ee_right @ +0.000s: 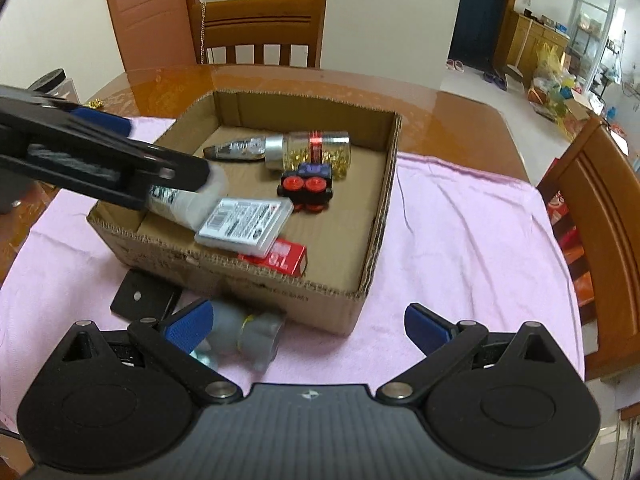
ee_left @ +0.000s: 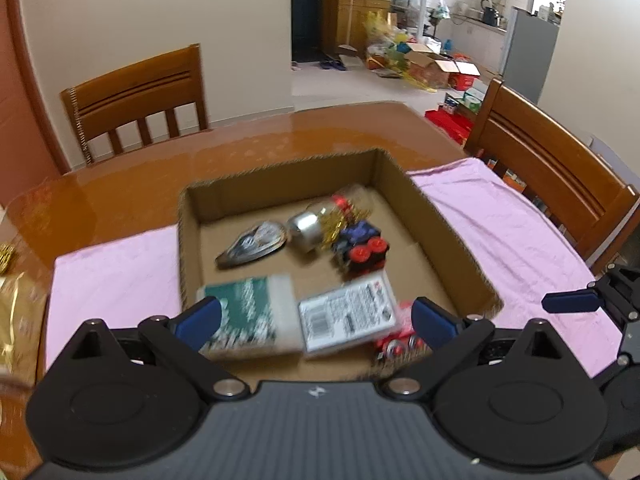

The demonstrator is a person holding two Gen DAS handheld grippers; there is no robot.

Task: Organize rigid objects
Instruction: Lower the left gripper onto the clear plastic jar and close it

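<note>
An open cardboard box (ee_left: 440, 216) stands on a pink cloth. Inside lie a silver pouch (ee_left: 252, 246), a jar of gold bits (ee_left: 320, 220), a black toy with red wheels (ee_left: 360, 250), a white barcode case (ee_left: 348, 316), a red carton (ee_right: 280, 258) and a green-and-white pack (ee_left: 248, 316). My left gripper (ee_left: 316, 318) hangs open over the box's near side. The pack lies between its fingers, with only the left finger near it. My right gripper (ee_right: 308, 326) is open outside the box's front wall. A grey roll-like object (ee_right: 252, 334) lies on the cloth by its left finger.
A flat black plate (ee_right: 142, 296) lies on the cloth against the box's front corner. Wooden chairs (ee_left: 140, 96) stand at the far and right sides of the glossy brown table (ee_left: 280, 132). A gold packet (ee_left: 16, 312) sits at the table's left edge.
</note>
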